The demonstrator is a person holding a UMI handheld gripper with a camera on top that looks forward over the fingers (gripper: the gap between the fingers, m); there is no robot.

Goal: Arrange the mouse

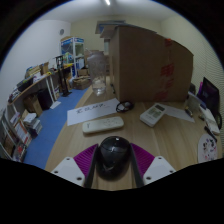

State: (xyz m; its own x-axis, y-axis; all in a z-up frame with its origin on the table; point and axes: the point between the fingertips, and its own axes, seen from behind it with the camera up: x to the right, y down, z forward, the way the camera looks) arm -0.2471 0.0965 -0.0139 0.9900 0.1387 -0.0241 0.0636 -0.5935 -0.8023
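A black computer mouse (pixel 112 157) sits between my gripper's (pixel 112 160) two fingers, and the magenta pads (pixel 84 160) touch it on both sides. The gripper is shut on the mouse and holds it over the near part of a wooden table (pixel 170 135). The mouse's underside and the table right below it are hidden.
A white keyboard (pixel 103 125) lies just ahead of the fingers, with a white flat sheet (pixel 93 110) beyond it. A white calculator-like device (pixel 153 114) lies ahead to the right. A large cardboard box (pixel 150 62) stands at the back. A laptop (pixel 208 95) is at the far right.
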